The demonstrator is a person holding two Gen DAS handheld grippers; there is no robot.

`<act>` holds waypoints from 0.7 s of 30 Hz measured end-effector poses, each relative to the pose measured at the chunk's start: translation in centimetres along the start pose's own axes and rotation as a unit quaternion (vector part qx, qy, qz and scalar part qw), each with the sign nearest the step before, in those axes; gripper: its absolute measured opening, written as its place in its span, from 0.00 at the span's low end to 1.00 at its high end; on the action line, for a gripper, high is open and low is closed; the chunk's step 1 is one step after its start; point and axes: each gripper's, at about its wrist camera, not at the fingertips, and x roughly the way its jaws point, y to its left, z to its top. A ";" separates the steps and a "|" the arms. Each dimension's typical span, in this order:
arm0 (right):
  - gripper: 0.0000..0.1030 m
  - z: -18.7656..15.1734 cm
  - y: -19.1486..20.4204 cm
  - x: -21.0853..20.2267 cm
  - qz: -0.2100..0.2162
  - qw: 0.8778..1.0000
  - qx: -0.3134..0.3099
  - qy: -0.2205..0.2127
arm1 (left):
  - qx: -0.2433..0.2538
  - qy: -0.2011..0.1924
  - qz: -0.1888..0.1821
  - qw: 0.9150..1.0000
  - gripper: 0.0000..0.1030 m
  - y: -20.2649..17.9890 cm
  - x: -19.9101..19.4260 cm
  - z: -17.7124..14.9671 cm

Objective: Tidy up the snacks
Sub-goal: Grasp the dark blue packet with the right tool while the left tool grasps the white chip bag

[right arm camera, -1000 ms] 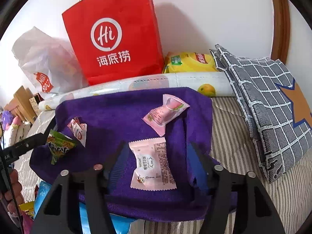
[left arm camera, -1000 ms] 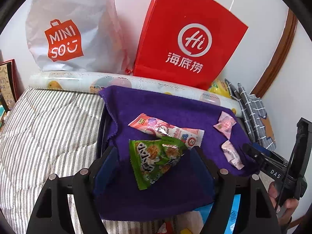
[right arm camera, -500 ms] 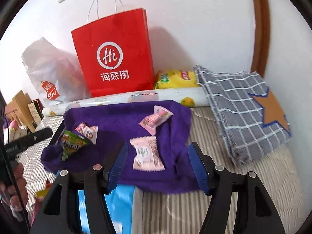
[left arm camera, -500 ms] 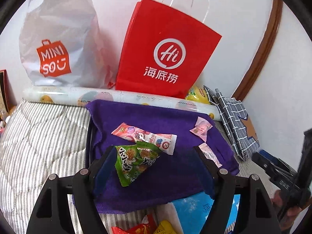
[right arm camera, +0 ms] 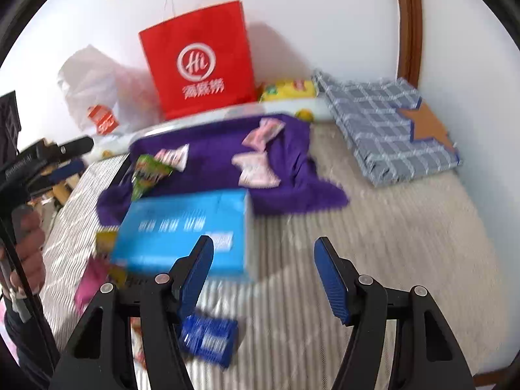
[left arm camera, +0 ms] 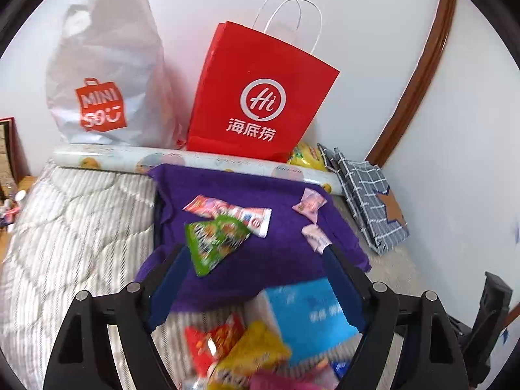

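Note:
A purple towel [left arm camera: 260, 260] [right arm camera: 214, 159] lies on the striped bed. On it rest a green snack packet [left arm camera: 213, 243] [right arm camera: 148, 172], a long pink-red packet [left arm camera: 227, 209], a pink candy [left arm camera: 308, 202] [right arm camera: 265, 131] and a pale pink packet [left arm camera: 314, 238] [right arm camera: 256, 169]. In front of the towel lies a blue box [left arm camera: 308, 312] [right arm camera: 185, 230], with red [left arm camera: 211, 338] and yellow [left arm camera: 253, 354] packets beside it. My left gripper [left arm camera: 255, 253] hovers above the towel's near edge, its jaws opening, gripping nothing. My right gripper [right arm camera: 263, 243] is open and empty above the bedding, right of the box.
A red paper bag [left arm camera: 260, 97], a white plastic bag [left arm camera: 104, 74] and a patterned roll [left arm camera: 195, 159] line the wall. A checked cushion [right arm camera: 390, 123] lies at the right. A small blue packet [right arm camera: 208, 334] sits near my right gripper's left finger. A hand [right arm camera: 29, 253] holds the left gripper.
Both grippers have drawn back and up from the towel. The blue box and more loose snacks have come into view. The left jaws stand a little wider.

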 end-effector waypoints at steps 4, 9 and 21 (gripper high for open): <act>0.62 -2.9 1.4 1.2 0.013 0.999 -0.007 0.035 | -0.001 0.003 0.012 1.000 0.80 0.9 -1.7 -1.6; 0.62 -5.1 2.7 2.1 0.026 0.998 -0.014 0.059 | -0.008 -0.008 0.010 1.000 0.80 2.4 -4.1 -4.0; 0.59 -5.8 4.1 4.3 0.012 0.996 -0.022 0.080 | -0.014 0.040 0.030 0.999 0.80 4.4 -4.5 -7.3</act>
